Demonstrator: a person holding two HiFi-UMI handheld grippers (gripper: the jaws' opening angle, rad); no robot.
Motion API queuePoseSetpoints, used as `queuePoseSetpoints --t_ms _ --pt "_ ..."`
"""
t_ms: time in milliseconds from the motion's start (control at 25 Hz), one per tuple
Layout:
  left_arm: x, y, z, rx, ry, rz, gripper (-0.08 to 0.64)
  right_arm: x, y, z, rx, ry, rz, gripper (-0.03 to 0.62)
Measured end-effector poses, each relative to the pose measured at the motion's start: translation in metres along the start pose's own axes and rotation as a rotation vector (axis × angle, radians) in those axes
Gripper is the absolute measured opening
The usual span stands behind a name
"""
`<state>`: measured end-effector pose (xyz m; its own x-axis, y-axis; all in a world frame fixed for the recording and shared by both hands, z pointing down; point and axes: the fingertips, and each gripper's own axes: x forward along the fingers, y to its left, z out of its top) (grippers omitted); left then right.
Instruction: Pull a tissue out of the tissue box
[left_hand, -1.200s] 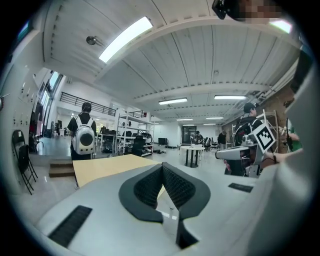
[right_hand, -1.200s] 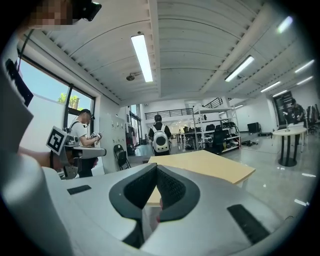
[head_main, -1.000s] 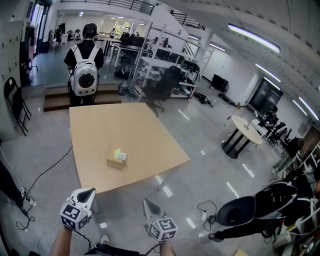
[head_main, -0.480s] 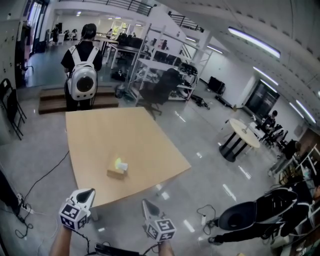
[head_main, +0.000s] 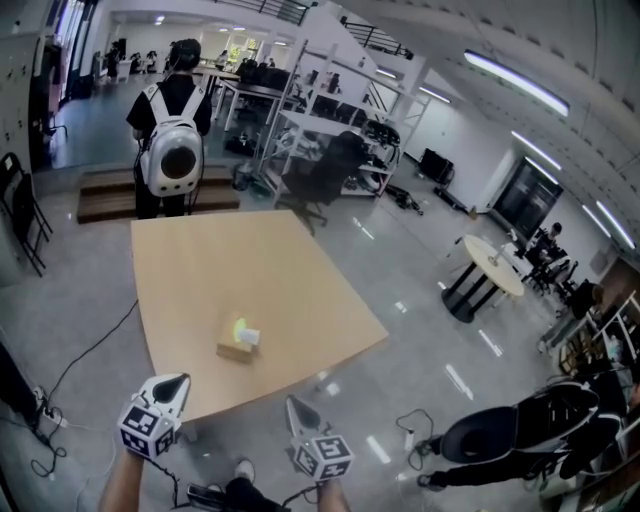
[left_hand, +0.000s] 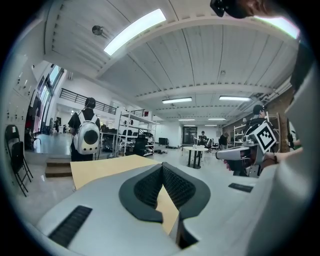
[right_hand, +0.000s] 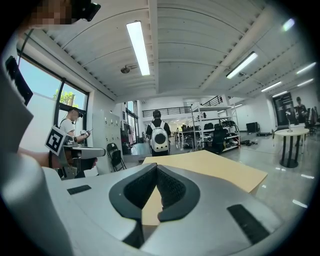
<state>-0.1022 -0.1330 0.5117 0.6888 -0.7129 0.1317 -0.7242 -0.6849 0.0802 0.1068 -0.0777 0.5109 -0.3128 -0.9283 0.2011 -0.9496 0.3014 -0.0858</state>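
Over the last second the worktop (head_main: 200, 260) has slid a little lower and nearer in your head view, and your shoe (head_main: 243, 470) now shows at the bottom edge. Both grippers keep the same spot in the frame. I read that as you walking up to the worktop with the grippers carried along, so the task is only at the approach: nothing has been reached or touched.

Your left gripper (head_main: 176, 384) has its jaws clenched tip to tip with nothing between them. Your right gripper (head_main: 297, 406) is the same, jaws pressed together and empty. You will need to release one pair before you can take the tissue.

The tissue box (head_main: 234, 349) stands alone on the worktop, toward the near edge and slightly left of centre. It is well apart from both grippers, which are short of that edge, over the floor. A tissue (head_main: 247, 335) sticks up from its top, ready to be pinched.

Nothing else lies on the worktop, so the way to the box is clear once you are over the edge. A cable (head_main: 90, 345) trails on the floor to the left. A person with a backpack (head_main: 172, 150) stands beyond the far edge, and an office chair (head_main: 325, 170) sits past the far right corner; neither is in your way.
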Motion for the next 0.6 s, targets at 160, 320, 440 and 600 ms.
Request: queuePoseSetpoints --t_ms 160,320,440,600 --pt "0.014 0.011 -0.001 0.002 0.002 0.010 0.008 0.020 -0.007 -0.006 0.004 0.008 0.008 0.011" --pt "0.031 0.024 -0.004 -0.002 0.009 0.022 0.008 0.043 -0.016 -0.007 0.006 0.011 0.019 0.011" --pt "0.051 0.036 -0.009 -0.014 0.023 0.039 0.008 0.062 -0.031 -0.004 0.007 0.016 0.028 0.009" --pt "0.078 0.047 -0.005 -0.021 0.037 0.056 0.008 0.085 -0.053 -0.001 0.015 0.028 0.032 0.011"
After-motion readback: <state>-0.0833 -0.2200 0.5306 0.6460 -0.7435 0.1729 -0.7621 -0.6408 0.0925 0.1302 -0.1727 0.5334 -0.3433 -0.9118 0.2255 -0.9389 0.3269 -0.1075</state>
